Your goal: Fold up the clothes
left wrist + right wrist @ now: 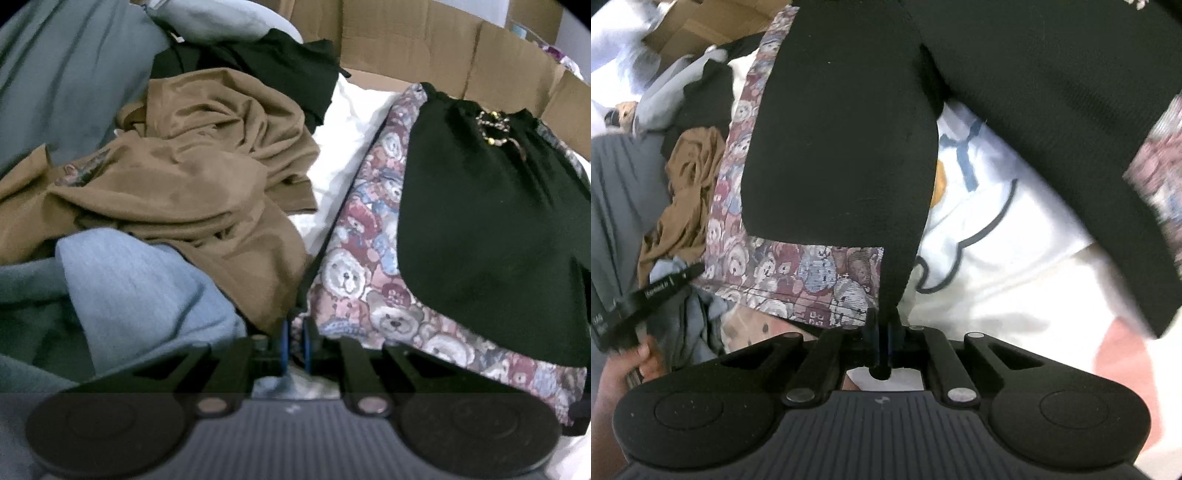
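Left gripper [294,341] is pinched on the teddy-bear garment's [364,258] edge; right gripper [882,332] clamps its black panel [842,147], which hides the white bedding [997,240].

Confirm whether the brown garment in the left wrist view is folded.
No: the brown garment lies crumpled in loose wrinkles on the pile.

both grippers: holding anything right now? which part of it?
Both hold the black-and-teddy-print garment. Left gripper pinches its dark-trimmed edge; right gripper pinches the black fabric's lower edge. Jaws shut on cloth.
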Demonstrator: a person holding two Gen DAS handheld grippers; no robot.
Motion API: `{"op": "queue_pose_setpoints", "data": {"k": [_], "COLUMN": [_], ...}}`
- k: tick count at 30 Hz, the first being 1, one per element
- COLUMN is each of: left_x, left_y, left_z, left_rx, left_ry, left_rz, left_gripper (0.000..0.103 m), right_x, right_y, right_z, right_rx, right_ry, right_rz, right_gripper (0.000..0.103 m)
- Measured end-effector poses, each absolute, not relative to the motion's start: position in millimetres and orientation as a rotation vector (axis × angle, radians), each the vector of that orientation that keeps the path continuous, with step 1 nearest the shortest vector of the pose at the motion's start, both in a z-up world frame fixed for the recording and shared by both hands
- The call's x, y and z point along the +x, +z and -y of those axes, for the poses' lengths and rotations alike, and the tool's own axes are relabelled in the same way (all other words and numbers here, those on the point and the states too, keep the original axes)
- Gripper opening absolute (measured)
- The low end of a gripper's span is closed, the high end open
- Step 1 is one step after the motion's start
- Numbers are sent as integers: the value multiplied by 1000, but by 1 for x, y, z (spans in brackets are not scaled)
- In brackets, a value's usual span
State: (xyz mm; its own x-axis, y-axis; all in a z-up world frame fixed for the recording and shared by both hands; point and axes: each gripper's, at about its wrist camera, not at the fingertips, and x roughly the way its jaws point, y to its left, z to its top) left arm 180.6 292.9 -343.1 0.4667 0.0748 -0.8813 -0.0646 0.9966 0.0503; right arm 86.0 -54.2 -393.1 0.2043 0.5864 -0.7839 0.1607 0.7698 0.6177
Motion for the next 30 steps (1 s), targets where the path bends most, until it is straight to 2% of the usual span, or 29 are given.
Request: {"op": "queue_pose_setpoints", "data": {"k": [3, 10, 18, 20, 24, 26, 30], "left_x": [179, 179, 177, 173, 171, 173, 183], "left_y": [-354, -380, -358, -348, -331, -324, -319], "left_z": [-290, -293, -283, -281, -272, -265, -255], "left_rx": [23, 75, 106, 101, 90, 97, 80], "left_ry": [95, 111, 96, 91, 61, 52, 40], "left_rz": [-1098, -1121, -1105, -1083, -1053, -1026, -988], "left_gripper": [9, 9, 16, 28, 39, 52, 59], "right_x": [86, 82, 82, 84, 87, 89, 93], "right_y": [-387, -413, -399, -389, -369, -359, -340], "right_z": [57, 38, 45, 47, 49, 51, 53], "right_rx": [611, 602, 564, 521, 435, 392, 308], "right_ry": [350, 297, 305, 292, 265, 251, 224], "right_rz": [-1370, -1414, -1427, -1385, -1301, -1258, -1172], "right_gripper": [1, 1, 14, 15, 15, 16, 22]}}
